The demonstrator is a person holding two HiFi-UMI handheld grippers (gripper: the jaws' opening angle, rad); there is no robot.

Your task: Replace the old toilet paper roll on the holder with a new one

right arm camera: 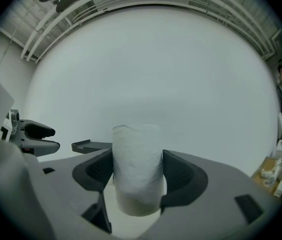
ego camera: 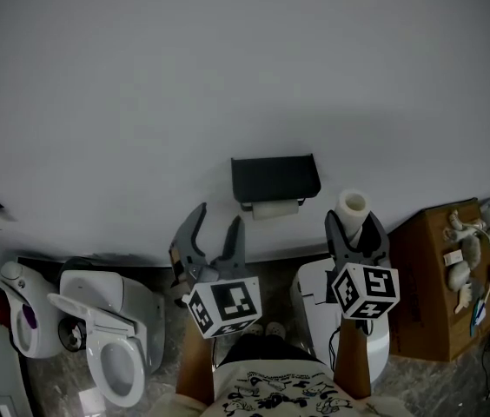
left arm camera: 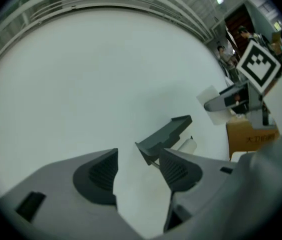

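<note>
Standing upright, the new roll (ego camera: 353,205) is clamped by the right gripper (ego camera: 354,231); the holder (ego camera: 275,178) (old roll (ego camera: 275,208) hung beneath) is seen to its left, just ahead-right of the splayed, empty left gripper (ego camera: 218,219).

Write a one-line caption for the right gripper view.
Right gripper clamps an upright toilet paper roll before a white wall.
</note>
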